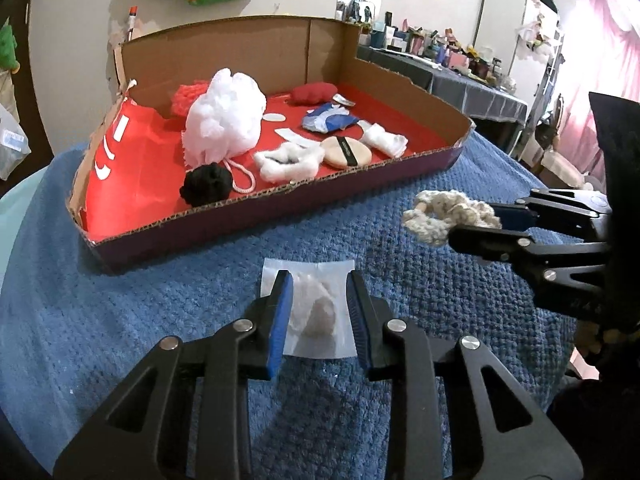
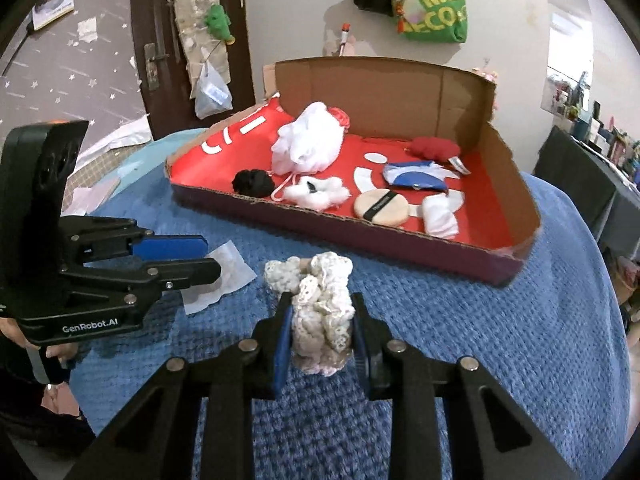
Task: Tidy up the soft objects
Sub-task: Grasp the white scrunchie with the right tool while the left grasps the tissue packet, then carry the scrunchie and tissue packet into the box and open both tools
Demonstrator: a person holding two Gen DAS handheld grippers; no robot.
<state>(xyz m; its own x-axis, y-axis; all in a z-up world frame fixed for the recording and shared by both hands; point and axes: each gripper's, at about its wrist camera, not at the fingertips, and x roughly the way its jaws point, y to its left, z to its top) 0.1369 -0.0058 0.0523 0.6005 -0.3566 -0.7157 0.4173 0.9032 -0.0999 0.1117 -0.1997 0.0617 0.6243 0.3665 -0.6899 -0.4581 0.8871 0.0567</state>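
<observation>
Soft objects are gripped in both grippers above a blue knitted blanket (image 1: 100, 280). A clear plastic pouch holding a white pad (image 1: 316, 312) is pinched between the blue pads of the left gripper (image 1: 318, 292), its lower part near the blanket. A cream crocheted scrunchie (image 2: 320, 312) is clamped in the right gripper (image 2: 320, 320), clear of the blanket. Just beyond, a shallow cardboard box with a red lining (image 1: 256, 200) is seen, and in it a white mesh bath pouf (image 1: 224, 120), a black pompom (image 1: 208, 188), a beige round powder puff (image 1: 346, 152) and a red fabric bundle (image 1: 314, 94) are laid.
</observation>
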